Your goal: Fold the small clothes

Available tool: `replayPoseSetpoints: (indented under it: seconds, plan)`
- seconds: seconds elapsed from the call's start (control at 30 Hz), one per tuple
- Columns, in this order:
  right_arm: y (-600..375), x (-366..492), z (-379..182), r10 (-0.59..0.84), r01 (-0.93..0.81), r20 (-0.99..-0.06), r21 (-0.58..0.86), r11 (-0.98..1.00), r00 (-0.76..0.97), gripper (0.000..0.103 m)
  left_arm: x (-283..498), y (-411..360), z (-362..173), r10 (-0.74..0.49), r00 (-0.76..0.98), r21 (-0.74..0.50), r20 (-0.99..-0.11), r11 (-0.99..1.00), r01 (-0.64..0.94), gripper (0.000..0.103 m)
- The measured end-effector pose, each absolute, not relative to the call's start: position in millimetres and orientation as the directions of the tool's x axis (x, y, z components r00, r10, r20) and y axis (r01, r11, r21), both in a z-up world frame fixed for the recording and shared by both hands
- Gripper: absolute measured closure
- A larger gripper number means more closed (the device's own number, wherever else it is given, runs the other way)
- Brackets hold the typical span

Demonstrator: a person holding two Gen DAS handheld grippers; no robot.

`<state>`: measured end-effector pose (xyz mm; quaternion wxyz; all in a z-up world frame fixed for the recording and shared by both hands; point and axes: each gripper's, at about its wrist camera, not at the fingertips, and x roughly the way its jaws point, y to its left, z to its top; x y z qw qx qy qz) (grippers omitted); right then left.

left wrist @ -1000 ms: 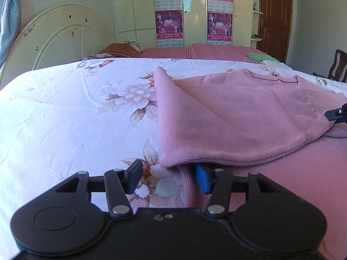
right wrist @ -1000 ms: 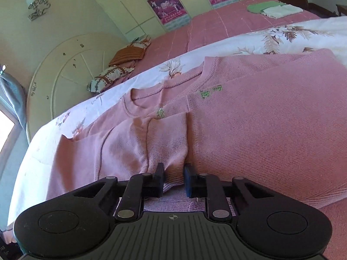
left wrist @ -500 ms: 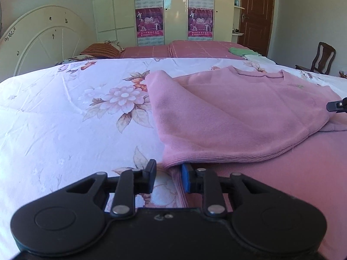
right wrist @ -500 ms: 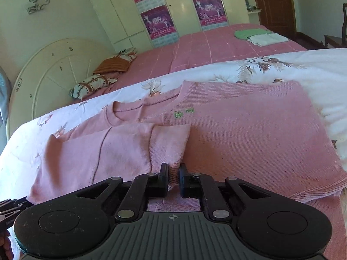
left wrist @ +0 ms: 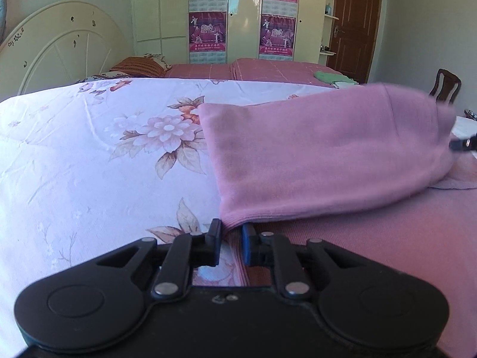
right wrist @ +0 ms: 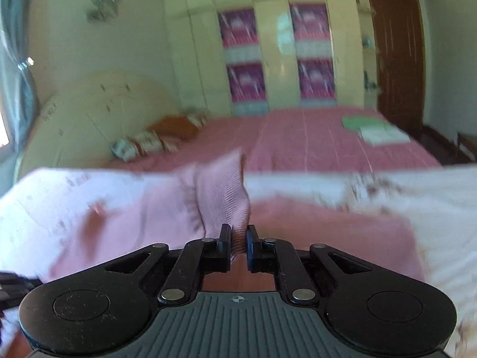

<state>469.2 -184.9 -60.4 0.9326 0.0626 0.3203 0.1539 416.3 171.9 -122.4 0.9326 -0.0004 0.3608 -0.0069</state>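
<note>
A pink sweater (left wrist: 328,155) lies on the floral bedsheet (left wrist: 89,164), with one side folded over its body. My left gripper (left wrist: 232,232) is low at the near corner of the folded hem; its jaws are closing and the hem corner sits pinched between the tips. My right gripper (right wrist: 238,238) is shut on another part of the pink sweater (right wrist: 220,197) and holds it raised off the bed, the fabric standing up in a peak. The right gripper's tip (left wrist: 465,143) shows at the far right edge of the left wrist view. The right wrist view is blurred.
A second bed with a pink cover (left wrist: 268,70) stands behind, bearing folded green and white clothes (right wrist: 372,128) and pillows (left wrist: 140,67). A cream headboard (left wrist: 59,53) is at the left, a wardrobe with posters (left wrist: 208,15) at the back, and a brown door (left wrist: 354,24) and chair (left wrist: 447,85) at the right.
The left jaws have narrowed onto the hem corner. The right gripper has risen and rolled with the sweater in it, so the fabric now stands up from the bed.
</note>
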Motion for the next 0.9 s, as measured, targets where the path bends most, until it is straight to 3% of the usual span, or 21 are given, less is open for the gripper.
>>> replayPoseSetpoints:
  seconds: [0.03,0.1,0.2,0.43,0.5,0.6,0.67,0.73,0.77,0.8,0.9]
  plan:
    - [-190.9,478.4,-85.2,0.313,-0.198,-0.650,0.246,0.949,0.692,0.094,416.5,171.9,-122.0,-0.012,0.738,-0.005,-0.674,1.000,0.013,0.090]
    - [-197.0,480.2,-109.1,0.312,-0.174,-0.677,0.266,0.948,0.667,0.094,416.6,171.4,-121.8,-0.009,0.737,0.001,-0.676,1.000,0.014,0.090]
    - [-202.9,476.7,-114.9,0.333,-0.138,-0.654,0.332,0.933,0.679,0.094,418.2,171.0,-122.1,-0.007,0.736,0.008,-0.677,1.000,0.016,0.090]
    - [-205.8,465.3,-93.7,0.340,-0.154,-0.617,0.334,0.930,0.710,0.094,419.4,167.9,-124.6,0.002,0.736,0.015,-0.677,1.000,0.011,0.090]
    - [-205.1,469.8,-99.0,0.319,-0.144,-0.653,0.307,0.941,0.687,0.094,420.2,166.3,-124.8,0.005,0.733,0.019,-0.680,1.000,0.010,0.090]
    - [-205.4,474.9,-108.5,0.318,-0.132,-0.679,0.312,0.941,0.661,0.094,416.1,168.1,-120.7,0.001,0.729,0.026,-0.684,0.999,0.023,0.076]
    - [-205.6,474.9,-107.5,0.320,-0.135,-0.683,0.311,0.941,0.656,0.094,404.9,173.2,-115.0,0.010,0.743,0.028,-0.669,1.000,0.011,0.055]
    - [-206.9,472.5,-103.1,0.308,-0.138,-0.688,0.292,0.946,0.658,0.092,389.5,180.4,-105.5,-0.010,0.777,-0.003,-0.630,1.000,0.011,0.056]
    - [-208.7,467.5,-96.7,0.290,-0.131,-0.671,0.278,0.952,0.682,0.081,386.3,181.9,-100.8,-0.031,0.788,-0.026,-0.615,0.999,0.019,0.057]
    - [-210.8,462.0,-89.5,0.275,-0.126,-0.646,0.268,0.955,0.712,0.079,386.5,180.6,-95.7,-0.061,0.801,-0.051,-0.596,0.998,0.038,0.057]
    - [-208.4,457.6,-77.4,0.325,-0.173,-0.594,0.300,0.938,0.736,0.078,407.3,162.7,-94.7,-0.125,0.802,-0.087,-0.584,0.992,0.092,0.055]
